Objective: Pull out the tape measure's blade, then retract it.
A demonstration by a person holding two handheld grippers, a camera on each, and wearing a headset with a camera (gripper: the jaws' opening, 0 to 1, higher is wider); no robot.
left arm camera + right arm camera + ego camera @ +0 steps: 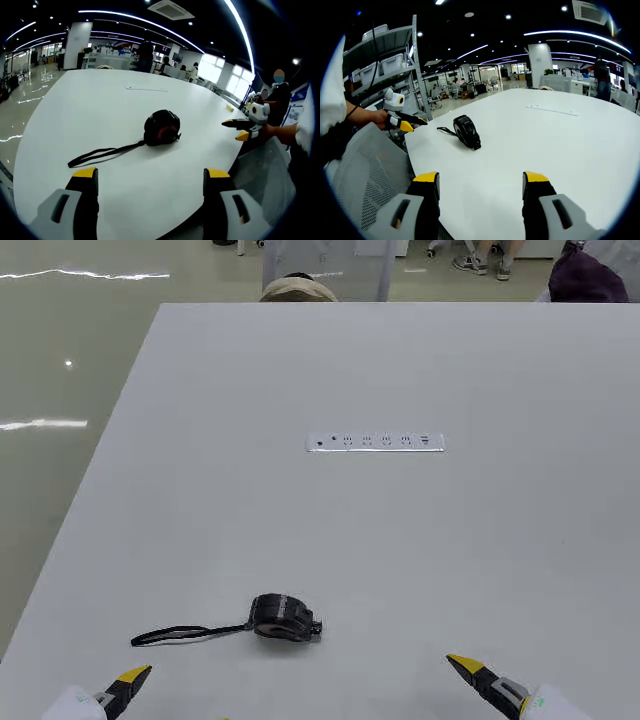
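A black tape measure (284,618) lies on the white table (400,520) near its front edge, blade retracted, its black wrist strap (180,634) trailing to the left. The same tape measure (161,128) sits ahead of my left gripper (150,181), which is open and empty. My left gripper (125,683) is at the front left corner, short of the strap. My right gripper (482,185) is open and empty, with the tape measure (466,131) ahead to its left. My right gripper (478,673) hovers at the front right, well apart from the tape.
A flat white power strip (375,442) is set into the table's middle. A grey mesh chair (365,175) stands at the table's near edge. People and chairs sit beyond the far edge (585,275). Shiny floor lies to the left.
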